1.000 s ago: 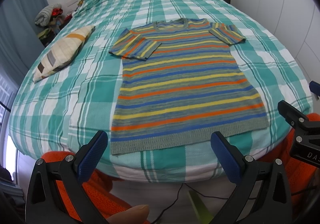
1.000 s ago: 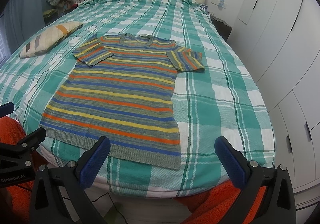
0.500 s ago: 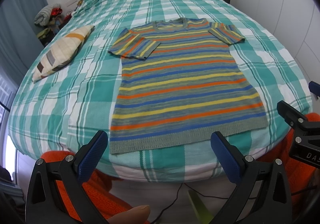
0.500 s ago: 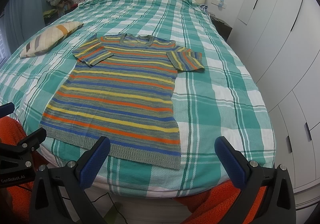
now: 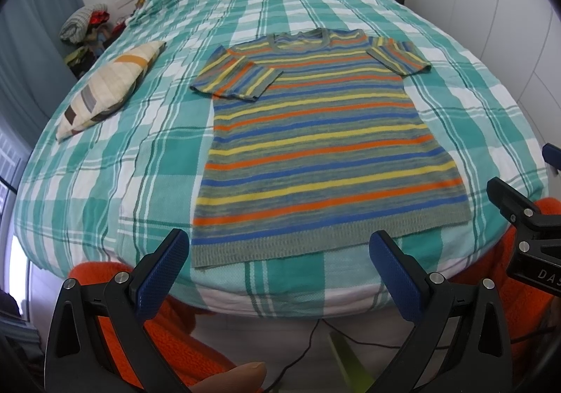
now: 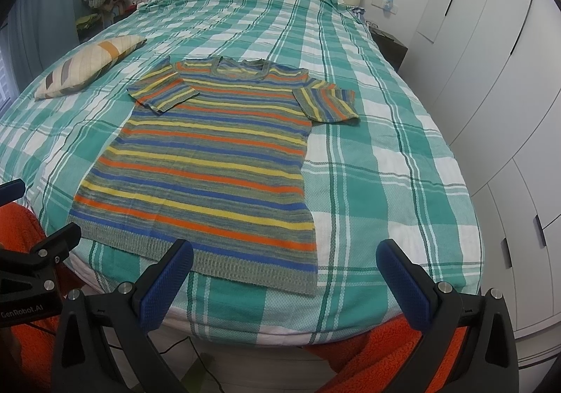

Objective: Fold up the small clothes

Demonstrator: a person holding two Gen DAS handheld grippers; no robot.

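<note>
Ahead, striped shirt [image 5: 315,151] lies flat beyond both spread grippers, untouched.

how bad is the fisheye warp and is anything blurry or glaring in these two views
Left wrist view: strong barrel bend, the bed bulges round, dark corner vignette, striped shirt sharp. Right wrist view: wardrobe doors curve, light even and soft, no glare, no motion blur.

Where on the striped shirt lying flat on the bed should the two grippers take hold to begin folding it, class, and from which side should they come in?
Grip the ribbed hem at its two corners, coming from the foot of the bed. The striped shirt lies flat with that edge nearest both open grippers, left gripper and right gripper, so thin fabric can probably be pinched there.
</note>
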